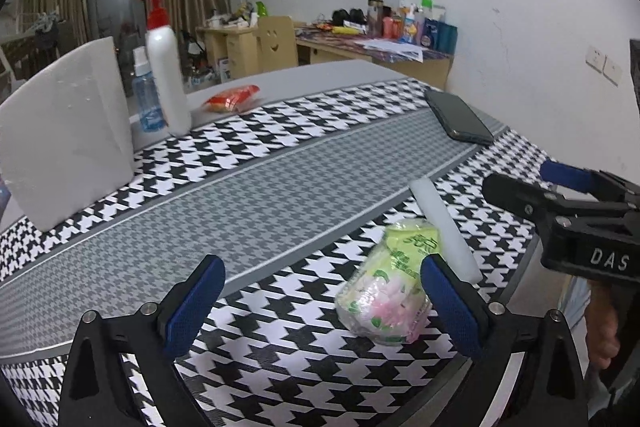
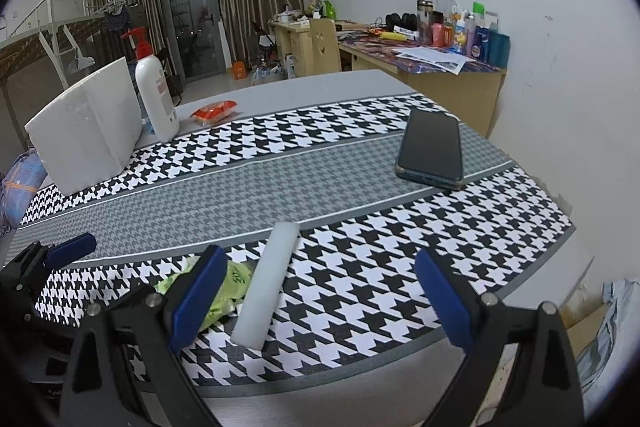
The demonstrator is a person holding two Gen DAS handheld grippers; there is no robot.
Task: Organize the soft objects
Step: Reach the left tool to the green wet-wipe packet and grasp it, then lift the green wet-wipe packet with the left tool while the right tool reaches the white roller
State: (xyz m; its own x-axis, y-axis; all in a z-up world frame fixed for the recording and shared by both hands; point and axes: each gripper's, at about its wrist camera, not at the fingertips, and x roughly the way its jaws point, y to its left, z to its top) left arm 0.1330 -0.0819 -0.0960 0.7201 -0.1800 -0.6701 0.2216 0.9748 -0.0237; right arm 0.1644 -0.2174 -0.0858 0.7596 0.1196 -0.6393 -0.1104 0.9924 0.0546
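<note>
Two wide-open claws, left claw and right claw, hover over a crinkly tissue pack and smooth white foam cylinder.

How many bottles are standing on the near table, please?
2. A white pump bottle with a red top stands at the far left, beside the white foam block. A small blue spray bottle stands just behind it, mostly hidden in the right view.

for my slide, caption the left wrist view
Open left tongs approach a tissue pack beside a white foam stick.
</note>
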